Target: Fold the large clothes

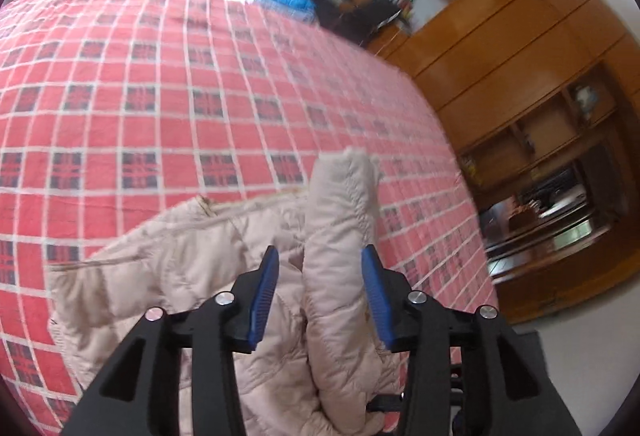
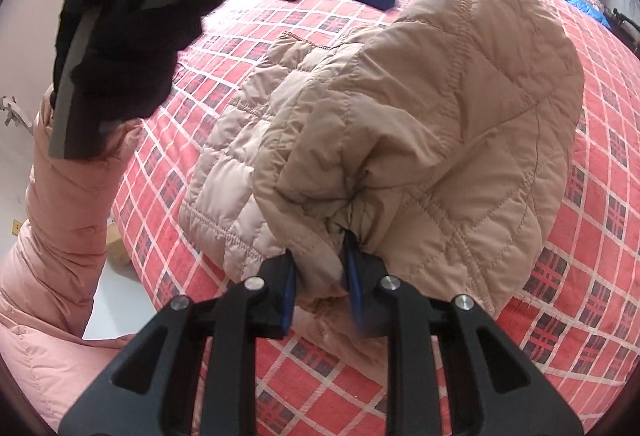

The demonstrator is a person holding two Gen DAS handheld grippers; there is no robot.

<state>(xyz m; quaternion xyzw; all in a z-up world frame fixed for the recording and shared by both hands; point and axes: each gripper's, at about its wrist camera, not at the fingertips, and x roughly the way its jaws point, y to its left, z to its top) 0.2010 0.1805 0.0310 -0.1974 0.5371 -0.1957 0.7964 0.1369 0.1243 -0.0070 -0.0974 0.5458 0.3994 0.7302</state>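
**Folding a puffy coat on the bed**

Covering the bed [image 1: 200,95] is a soft red sheet with white lines and dark squares. A big wooden cupboard [image 1: 520,47] with shelves stands beside it. On the bed lies the beige coat [image 2: 420,107], puffy and stitched in squares, bunched up in a heap. One sleeve [image 1: 340,244] sticks out long and round. The left claw [image 1: 318,296] is wide open with the sleeve between its blue fingers. The right claw [image 2: 320,284] pinches a fold of the coat tight. A hand in a black glove [image 2: 124,47] holds the left claw.
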